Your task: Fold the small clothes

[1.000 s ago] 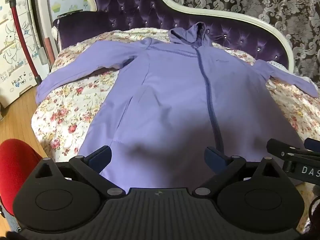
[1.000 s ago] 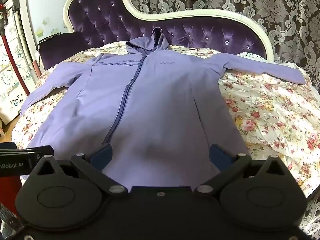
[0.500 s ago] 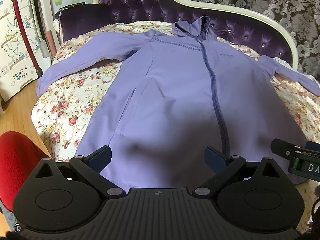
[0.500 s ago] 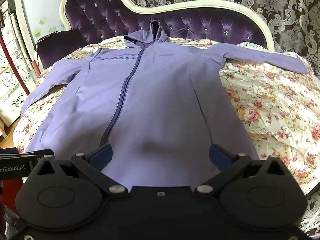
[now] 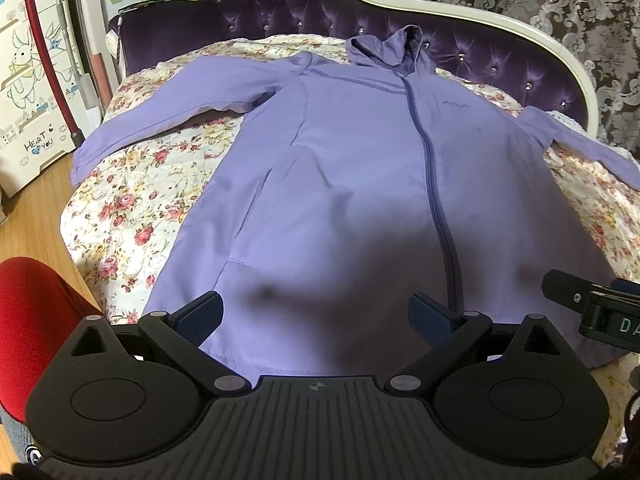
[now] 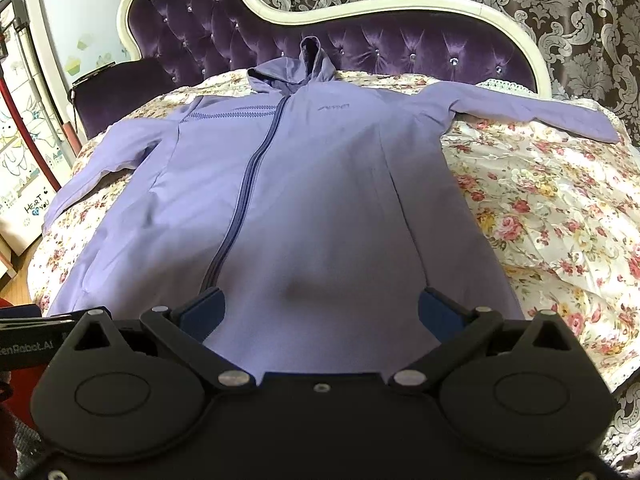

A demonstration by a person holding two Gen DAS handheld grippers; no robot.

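A lavender zip-up hooded jacket (image 5: 360,184) lies flat and face up on a floral bedspread (image 5: 132,200), both sleeves spread out sideways and the hood toward the headboard. It also shows in the right wrist view (image 6: 320,200). My left gripper (image 5: 316,314) is open and empty, hovering above the jacket's bottom hem, left of the zipper. My right gripper (image 6: 320,308) is open and empty above the hem, right of the zipper. Part of the right gripper's body shows at the right edge of the left wrist view.
A purple tufted headboard with a cream frame (image 6: 360,36) stands behind the bed. A dark purple cushion (image 5: 168,32) lies at the back left. A wooden floor (image 5: 36,216), a white cabinet with cartoon stickers (image 5: 28,92) and something red (image 5: 32,320) are on the left.
Both grippers have moved slightly forward and lower over the jacket's hem. The jacket has not moved. Both grippers stay open.
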